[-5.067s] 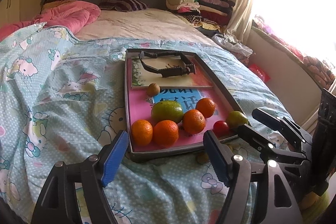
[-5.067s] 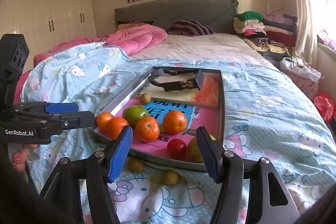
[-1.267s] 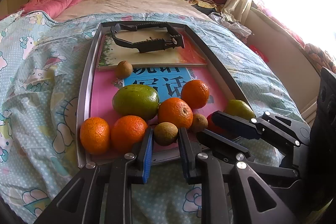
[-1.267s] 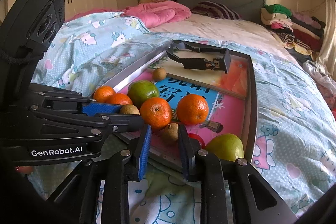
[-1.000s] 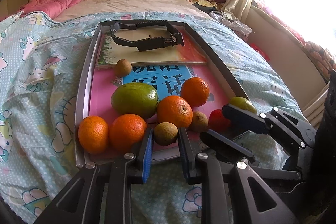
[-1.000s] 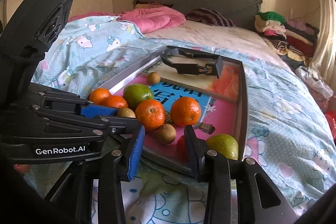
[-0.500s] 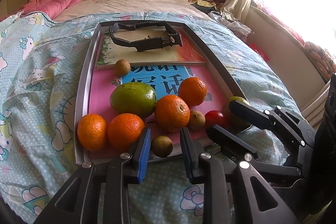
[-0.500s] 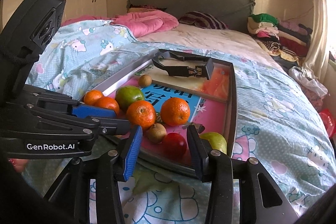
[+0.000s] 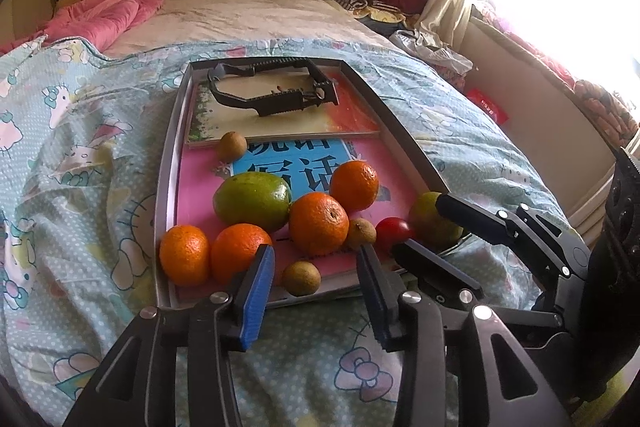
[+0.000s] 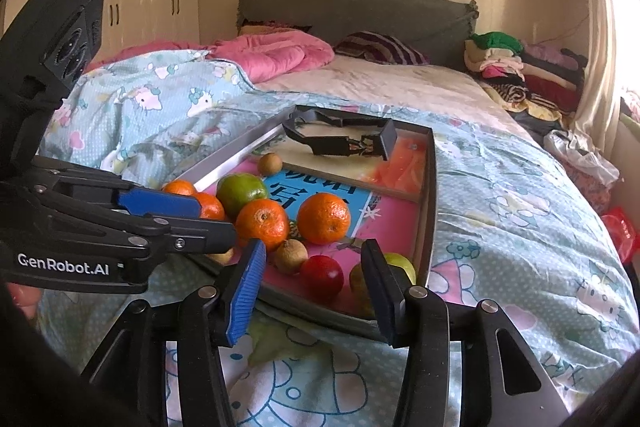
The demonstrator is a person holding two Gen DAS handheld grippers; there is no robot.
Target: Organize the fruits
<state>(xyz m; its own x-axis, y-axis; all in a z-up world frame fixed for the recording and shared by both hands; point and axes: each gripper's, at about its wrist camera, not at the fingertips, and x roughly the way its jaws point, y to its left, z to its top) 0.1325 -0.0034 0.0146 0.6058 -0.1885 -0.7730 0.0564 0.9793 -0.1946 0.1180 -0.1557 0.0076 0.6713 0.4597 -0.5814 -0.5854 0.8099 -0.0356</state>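
A grey metal tray (image 9: 168,163) lies on the bed and holds several oranges (image 9: 318,223), a green mango (image 9: 252,202), a red fruit (image 9: 394,231), a green pear (image 9: 430,223) and three small brown kiwis. One kiwi (image 9: 301,278) lies free at the tray's front edge, between the open jaws of my left gripper (image 9: 316,277). Another kiwi (image 10: 290,256) lies in the tray by the red fruit (image 10: 323,275), just ahead of my open, empty right gripper (image 10: 314,277). The third kiwi (image 9: 231,146) sits farther back.
Books (image 9: 280,167) line the tray, and a black gripper frame (image 9: 276,95) lies at its far end. A Hello Kitty quilt (image 9: 80,167) covers the bed. A pink duvet (image 10: 276,55) and folded clothes (image 10: 516,67) lie near the headboard.
Both grippers were shut on small kiwis over the tray's front. Both have opened and drawn back, leaving the two kiwis lying in the tray.
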